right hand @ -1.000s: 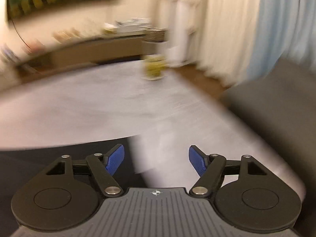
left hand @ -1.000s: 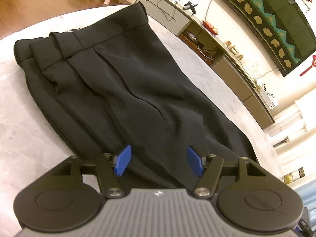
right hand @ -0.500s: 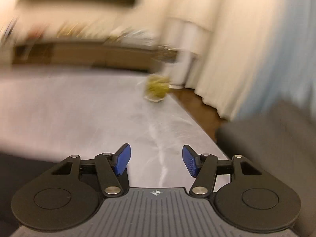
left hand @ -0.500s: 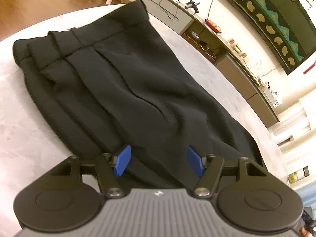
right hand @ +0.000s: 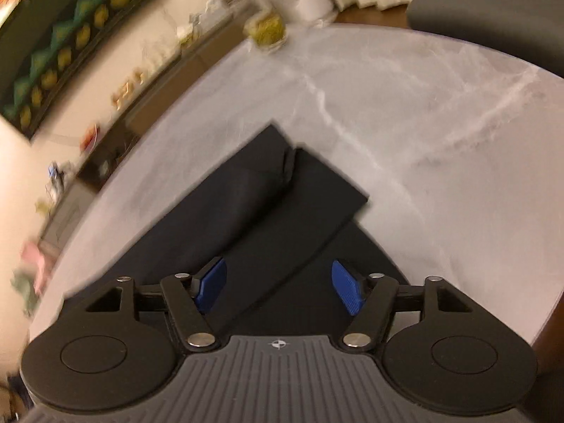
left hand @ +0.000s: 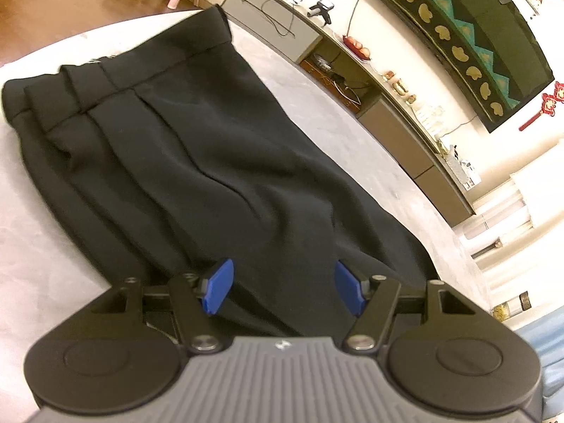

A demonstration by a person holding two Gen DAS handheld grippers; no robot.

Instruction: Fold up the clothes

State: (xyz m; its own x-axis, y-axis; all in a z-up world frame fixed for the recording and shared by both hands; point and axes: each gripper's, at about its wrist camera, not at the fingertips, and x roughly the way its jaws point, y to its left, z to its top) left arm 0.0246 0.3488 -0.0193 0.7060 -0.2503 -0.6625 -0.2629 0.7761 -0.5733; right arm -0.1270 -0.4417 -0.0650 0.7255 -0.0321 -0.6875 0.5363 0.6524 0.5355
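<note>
while the black trousers (left hand: 197,162) lie stretched along the pale marble table (left hand: 31,253), the left gripper (left hand: 283,290) hangs above their middle with its jaws standing wide and nothing pinched between the blue pads (left hand: 219,290). the waistband sits at the far end in the left wrist view, folded so that several bands of it step one behind another, and long creases run down the cloth toward the camera.

in the right wrist view the right gripper (right hand: 278,290) hovers over the leg ends of the trousers (right hand: 282,190), which come to two overlapping hems pointing away across the table (right hand: 440,141). its jaws are opening, pads (right hand: 347,292) apart, with cloth lying below the gap but not clamped. this view is smeared by motion, so whether the fingertips brush the fabric is hard to say; they look clear of it.

beyond the table a long low cabinet (left hand: 398,120) runs along the wall under a dark green and gold hanging (left hand: 458,31). a jar of something yellowish (right hand: 268,30) stands at the table's far edge, and a grey seat (right hand: 493,10) sits past it.
</note>
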